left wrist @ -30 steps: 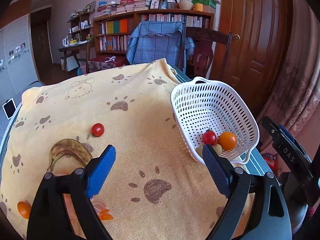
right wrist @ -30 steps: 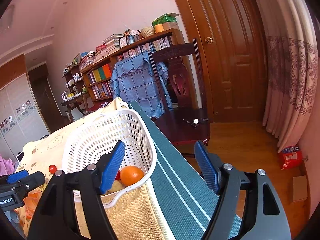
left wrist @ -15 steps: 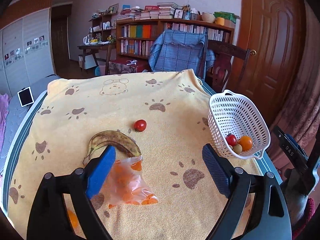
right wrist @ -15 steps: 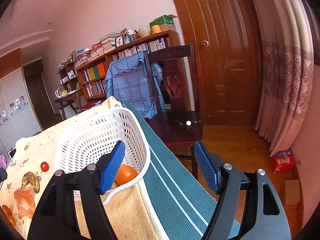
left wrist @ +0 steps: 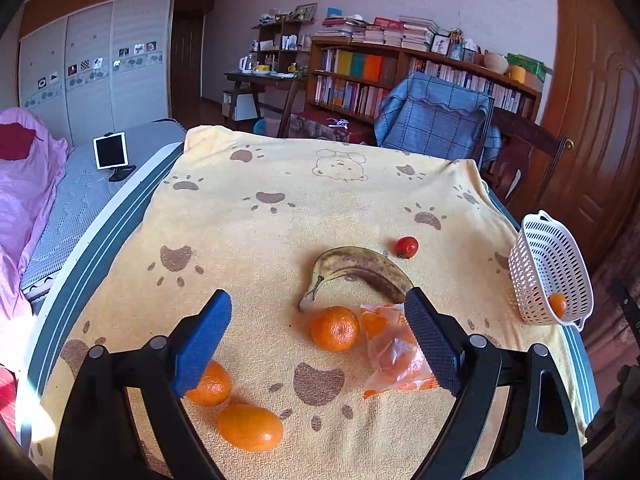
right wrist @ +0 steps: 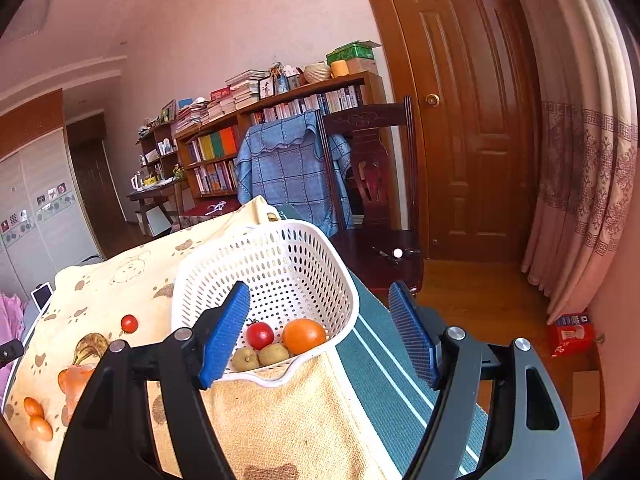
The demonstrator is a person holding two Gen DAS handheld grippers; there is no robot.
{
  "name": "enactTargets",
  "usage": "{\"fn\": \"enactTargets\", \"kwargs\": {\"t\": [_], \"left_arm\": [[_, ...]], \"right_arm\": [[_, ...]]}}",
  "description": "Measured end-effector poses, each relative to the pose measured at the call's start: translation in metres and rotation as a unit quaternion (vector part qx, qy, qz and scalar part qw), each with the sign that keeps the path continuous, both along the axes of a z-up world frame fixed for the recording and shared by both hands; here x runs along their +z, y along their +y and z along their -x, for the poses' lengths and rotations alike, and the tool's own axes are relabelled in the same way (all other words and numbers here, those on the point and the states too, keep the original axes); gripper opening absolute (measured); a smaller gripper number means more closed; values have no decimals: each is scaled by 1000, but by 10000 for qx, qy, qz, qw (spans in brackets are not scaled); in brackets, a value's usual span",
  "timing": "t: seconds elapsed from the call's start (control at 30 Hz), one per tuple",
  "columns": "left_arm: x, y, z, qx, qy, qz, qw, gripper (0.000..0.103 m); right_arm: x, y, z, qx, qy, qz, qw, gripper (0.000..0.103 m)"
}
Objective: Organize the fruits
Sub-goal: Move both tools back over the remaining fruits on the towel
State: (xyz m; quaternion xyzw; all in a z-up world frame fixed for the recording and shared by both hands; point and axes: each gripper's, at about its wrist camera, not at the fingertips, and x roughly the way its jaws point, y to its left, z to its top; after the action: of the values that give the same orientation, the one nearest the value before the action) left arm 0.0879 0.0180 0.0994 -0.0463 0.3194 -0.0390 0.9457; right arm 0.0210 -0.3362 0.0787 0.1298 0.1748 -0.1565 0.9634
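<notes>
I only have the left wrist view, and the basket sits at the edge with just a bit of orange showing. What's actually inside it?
Observer: The right wrist view looks into the white basket. It holds an orange, a red cherry tomato and two small brownish fruits.
Operator: Is the right hand-held gripper holding anything?
Observer: No. The right hand-held gripper is open, with nothing between its fingers.
Operator: Where is it relative to the basket?
Observer: Its left finger is in front of the basket's near rim; the other finger is over the green striped cloth beside the basket.
</notes>
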Motion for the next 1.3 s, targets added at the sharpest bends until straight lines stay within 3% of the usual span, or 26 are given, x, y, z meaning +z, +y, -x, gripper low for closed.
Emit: {"fn": "enactTargets", "kwargs": {"t": [0.3, 0.5, 0.63, 1.03, 1.3], "left_arm": [[-4, 26, 5, 189, 21, 118, 9997, 88], [-8, 39, 5, 244, 54, 209, 9995, 88], [-12, 48, 5, 297, 101, 277, 9991, 88], [-18, 73, 8, 454, 138, 442, 9979, 88], [-24, 79, 6, 487, 218, 522, 9972, 88]], "right_arm": [[8, 63, -11, 1188, 285, -62, 9925, 79], [-9, 124, -36, 2314, 958, -206, 9679, 82], [-23, 157, -51, 2779, 1323, -296, 9510, 83], [-39, 216, -89, 3359, 1797, -165, 9244, 82], [-61, 231, -114, 3387, 2133, -118, 9163, 83]]}}
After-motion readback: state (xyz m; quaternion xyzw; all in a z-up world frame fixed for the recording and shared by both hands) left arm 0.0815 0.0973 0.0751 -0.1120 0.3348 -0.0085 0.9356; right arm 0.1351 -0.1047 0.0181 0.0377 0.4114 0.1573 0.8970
